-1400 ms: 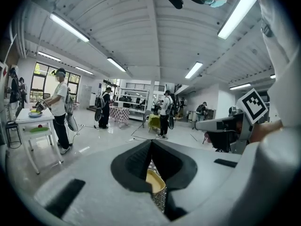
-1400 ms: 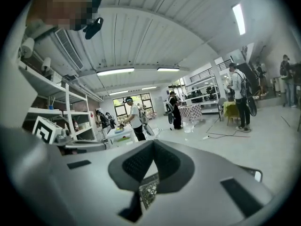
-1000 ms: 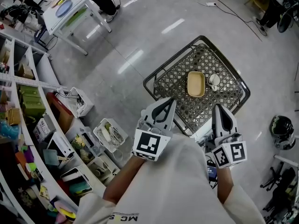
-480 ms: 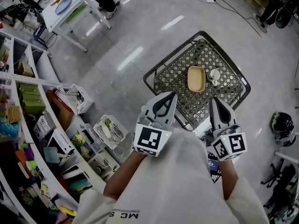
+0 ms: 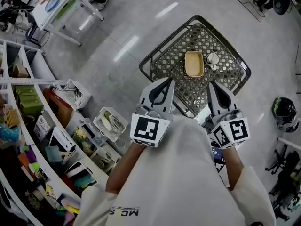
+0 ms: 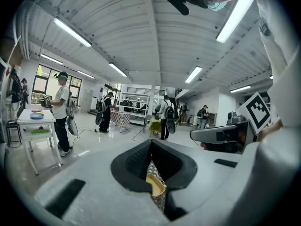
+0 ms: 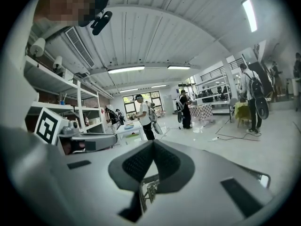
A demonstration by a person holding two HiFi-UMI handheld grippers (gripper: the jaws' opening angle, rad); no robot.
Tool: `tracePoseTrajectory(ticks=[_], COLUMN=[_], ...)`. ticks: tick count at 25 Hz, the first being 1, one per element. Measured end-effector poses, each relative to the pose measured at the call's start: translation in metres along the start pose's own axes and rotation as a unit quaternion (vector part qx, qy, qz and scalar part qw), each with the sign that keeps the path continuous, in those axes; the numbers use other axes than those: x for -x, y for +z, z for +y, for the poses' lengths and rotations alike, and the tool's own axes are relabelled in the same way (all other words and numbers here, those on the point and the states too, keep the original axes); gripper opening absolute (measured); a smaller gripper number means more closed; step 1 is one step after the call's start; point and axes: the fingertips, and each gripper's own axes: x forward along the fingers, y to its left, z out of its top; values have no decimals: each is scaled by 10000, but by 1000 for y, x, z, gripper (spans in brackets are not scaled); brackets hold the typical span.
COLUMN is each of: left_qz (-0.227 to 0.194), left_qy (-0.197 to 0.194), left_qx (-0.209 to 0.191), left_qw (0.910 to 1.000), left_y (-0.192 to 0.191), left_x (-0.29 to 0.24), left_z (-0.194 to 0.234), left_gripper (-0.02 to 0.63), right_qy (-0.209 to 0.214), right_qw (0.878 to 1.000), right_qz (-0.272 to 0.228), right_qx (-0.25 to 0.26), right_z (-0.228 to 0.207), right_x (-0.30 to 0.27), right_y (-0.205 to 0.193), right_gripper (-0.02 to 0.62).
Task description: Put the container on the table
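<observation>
The pale yellow rectangular plastic container [image 5: 194, 63] lies in the dark wire-mesh cart [image 5: 155, 51], its long axis running 12 to 6 o'clock, with a small white cup [image 5: 212, 58] just beside it at 3 o'clock. The left tongs [image 5: 168, 81] are closed and empty, with the container at about 1 o'clock. The right tongs [image 5: 211, 84], also closed and empty, have it at 11 o'clock and look slightly nearer. The white desk [image 5: 61, 4] stands well apart at 10 o'clock.
</observation>
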Motion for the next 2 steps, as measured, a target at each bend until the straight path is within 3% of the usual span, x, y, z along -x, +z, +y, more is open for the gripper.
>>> tracePoseTrajectory(ticks=[2], left_qz=[-29], left_qy=[9], left_qx=[-1], left_qw=[10000], left_y=[1], left_x=[-2], left_z=[2], left_gripper=[23], right_qy=[5], right_qw=[10000], right_qz=[-17], right_qx=[27], right_z=[-1], right_x=[-5], right_y=[0], right_gripper=[17])
